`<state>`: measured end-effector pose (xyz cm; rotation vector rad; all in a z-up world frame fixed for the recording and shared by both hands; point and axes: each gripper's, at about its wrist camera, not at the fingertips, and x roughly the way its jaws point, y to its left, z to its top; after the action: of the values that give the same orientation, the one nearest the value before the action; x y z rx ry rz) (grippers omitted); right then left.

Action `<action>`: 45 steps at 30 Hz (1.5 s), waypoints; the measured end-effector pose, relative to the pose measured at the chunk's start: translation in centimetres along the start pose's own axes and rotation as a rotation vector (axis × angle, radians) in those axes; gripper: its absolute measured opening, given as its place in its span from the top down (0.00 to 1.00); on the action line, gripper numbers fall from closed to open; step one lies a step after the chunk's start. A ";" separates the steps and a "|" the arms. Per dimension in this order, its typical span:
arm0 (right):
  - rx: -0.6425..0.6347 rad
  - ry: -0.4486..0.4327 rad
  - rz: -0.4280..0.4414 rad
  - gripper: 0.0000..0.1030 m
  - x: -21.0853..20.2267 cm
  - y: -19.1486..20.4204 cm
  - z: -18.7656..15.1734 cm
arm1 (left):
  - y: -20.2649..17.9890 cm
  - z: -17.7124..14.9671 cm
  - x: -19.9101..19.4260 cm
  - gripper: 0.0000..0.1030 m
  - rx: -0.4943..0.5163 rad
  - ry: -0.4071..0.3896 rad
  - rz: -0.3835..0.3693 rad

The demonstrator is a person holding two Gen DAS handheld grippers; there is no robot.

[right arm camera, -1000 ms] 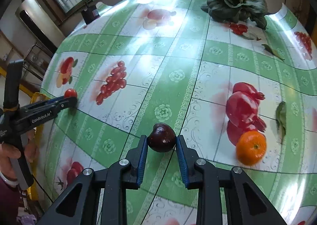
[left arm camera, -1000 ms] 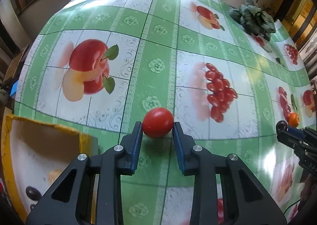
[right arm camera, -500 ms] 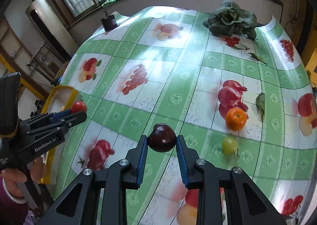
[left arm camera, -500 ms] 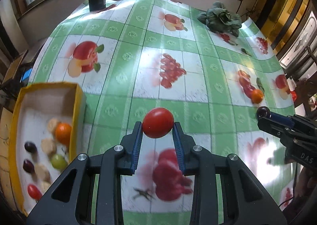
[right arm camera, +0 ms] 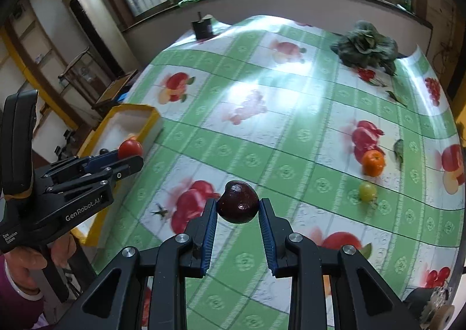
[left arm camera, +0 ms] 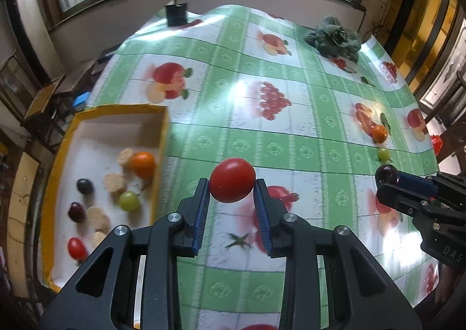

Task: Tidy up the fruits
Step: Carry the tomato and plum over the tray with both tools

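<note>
My left gripper is shut on a red tomato, held in the air over the fruit-print tablecloth, right of the yellow-rimmed box. That box holds an orange, a green grape, dark plums, a small red tomato and pale slices. My right gripper is shut on a dark plum, also lifted above the cloth. Each gripper shows in the other's view: the left gripper with its tomato, the right gripper with its plum. An orange and a green grape lie on the cloth at right.
A leafy green vegetable sits at the far right of the table, and a black stand at the far edge. A loose stem lies on the cloth. Chairs and windows surround the table. A hand holds the left gripper.
Both grippers have risen and pulled back from the table with their fruit held. The yellow box and its contents have come fully into the left wrist view.
</note>
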<state>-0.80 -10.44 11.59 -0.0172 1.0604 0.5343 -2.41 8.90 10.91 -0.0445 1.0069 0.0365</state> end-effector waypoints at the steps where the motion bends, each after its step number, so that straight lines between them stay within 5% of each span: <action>1: -0.009 0.000 0.003 0.73 0.0 0.4 0.1 | 0.5 -0.2 -0.2 0.71 -0.007 -0.001 0.006; 36: -0.273 0.094 0.150 0.73 7.1 15.5 2.9 | 14.2 -4.8 0.2 0.71 -0.200 0.058 0.163; 45: -0.321 0.144 0.199 0.73 10.4 18.9 3.7 | 17.9 -6.5 1.7 0.71 -0.314 0.117 0.133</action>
<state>-1.85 11.26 9.30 -0.2373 1.1132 0.8903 -7.91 26.44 5.60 -0.2686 1.1132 0.3169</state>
